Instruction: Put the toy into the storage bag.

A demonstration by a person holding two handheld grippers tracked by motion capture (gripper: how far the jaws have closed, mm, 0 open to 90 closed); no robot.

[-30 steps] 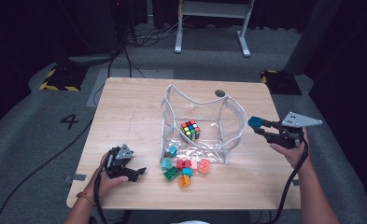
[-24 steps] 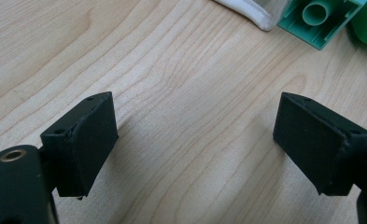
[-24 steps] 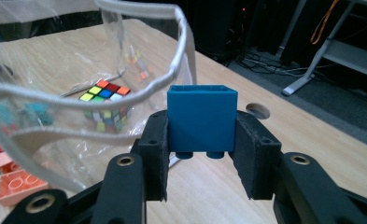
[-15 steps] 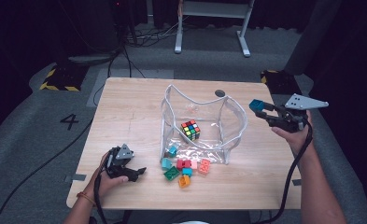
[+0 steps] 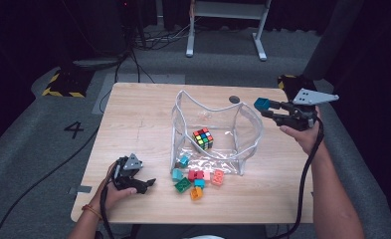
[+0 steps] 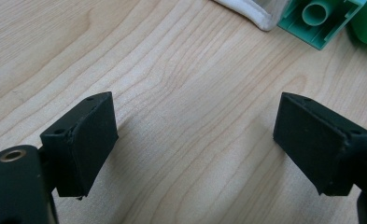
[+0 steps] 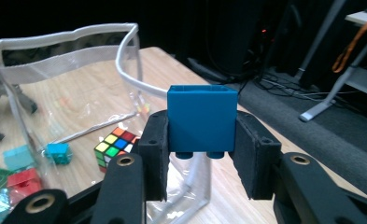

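Blue block [image 7: 202, 120] clamped between right gripper [image 7: 201, 161] pads, studs downward

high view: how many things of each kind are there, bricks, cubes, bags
blue brick in the right gripper: 1
loose bricks on the table: about 8, some overlap
puzzle cube: 1
clear bag: 1
total: about 11

Green brick [image 6: 317, 19] and white-edged bag corner [image 6: 251, 10], cut by top edge
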